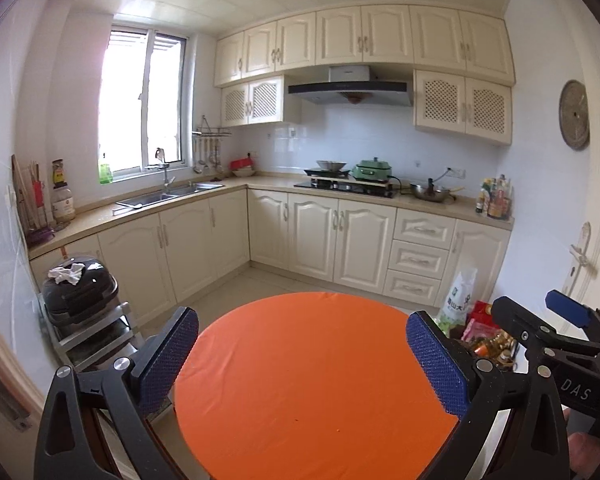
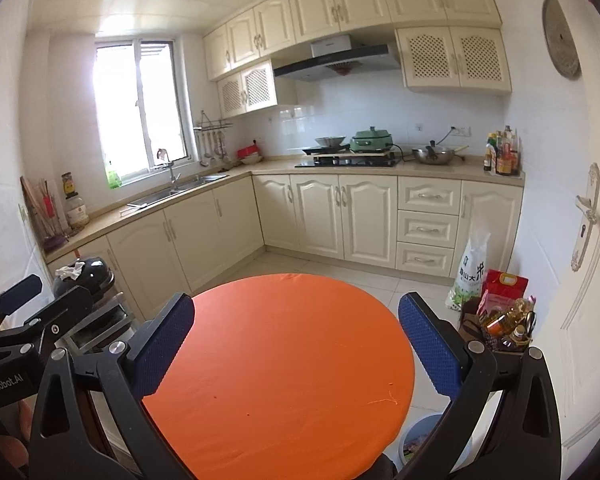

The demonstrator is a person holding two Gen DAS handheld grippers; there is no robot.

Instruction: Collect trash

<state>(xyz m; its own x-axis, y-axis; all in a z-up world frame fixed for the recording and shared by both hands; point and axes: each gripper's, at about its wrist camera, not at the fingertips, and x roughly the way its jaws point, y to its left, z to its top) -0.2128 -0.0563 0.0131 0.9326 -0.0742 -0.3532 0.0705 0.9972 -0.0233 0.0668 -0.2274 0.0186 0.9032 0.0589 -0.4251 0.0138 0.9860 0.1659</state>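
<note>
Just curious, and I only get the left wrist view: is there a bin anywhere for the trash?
Observer: Yes. The right wrist view shows a pale blue bin below the table's right edge.
Operator: Any trash on the table?
Observer: A thin streak near that edge; I cannot tell whether it is trash.
Operator: Is the right gripper holding anything?
Observer: No. The right gripper is open, with nothing between its jaws.
</note>
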